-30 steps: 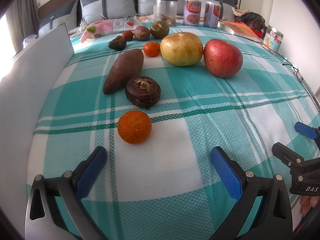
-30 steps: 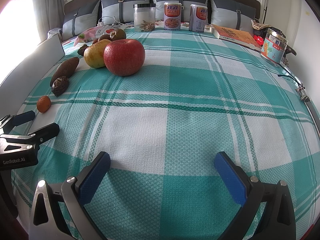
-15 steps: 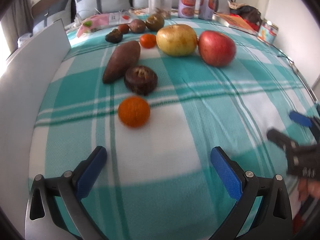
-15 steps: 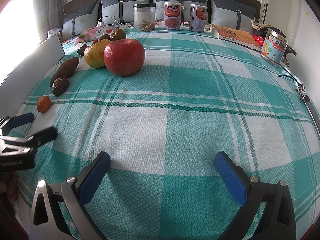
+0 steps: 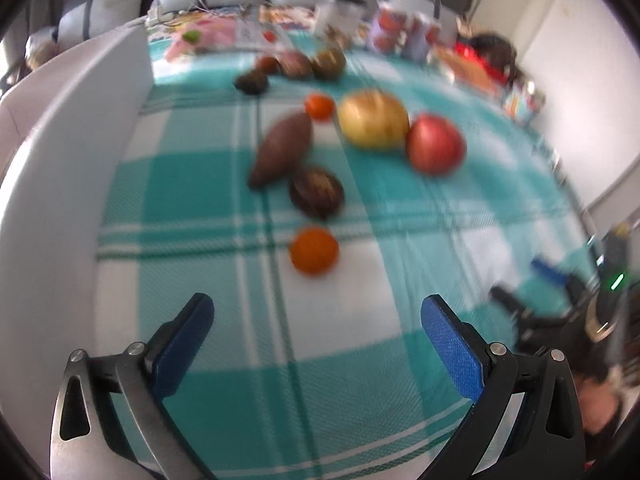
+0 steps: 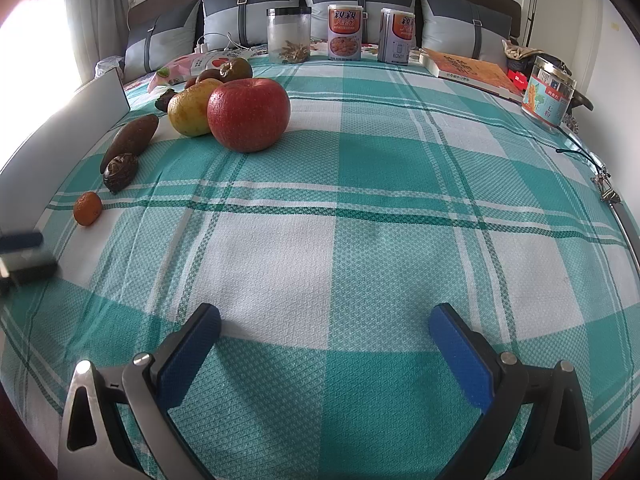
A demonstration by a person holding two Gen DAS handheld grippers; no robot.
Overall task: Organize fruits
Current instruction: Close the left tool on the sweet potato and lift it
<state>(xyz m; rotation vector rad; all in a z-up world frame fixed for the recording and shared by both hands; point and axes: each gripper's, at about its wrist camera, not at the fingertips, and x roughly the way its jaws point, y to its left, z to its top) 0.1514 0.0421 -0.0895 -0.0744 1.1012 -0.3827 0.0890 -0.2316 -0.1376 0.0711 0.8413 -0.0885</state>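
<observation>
Left gripper (image 5: pixel 316 320) has swung: its view, sharp a second ago, now smeared with motion blur and rotated. White board (image 5: pixel 60 184) fills far more of the 9 o'clock side. Near orange (image 5: pixel 314 250) shifted from left of centre to dead centre between the blue pads. In right wrist view, left gripper (image 6: pixel 24 256) slid lower toward the 9 o'clock edge, blurred, mostly out of frame.
</observation>
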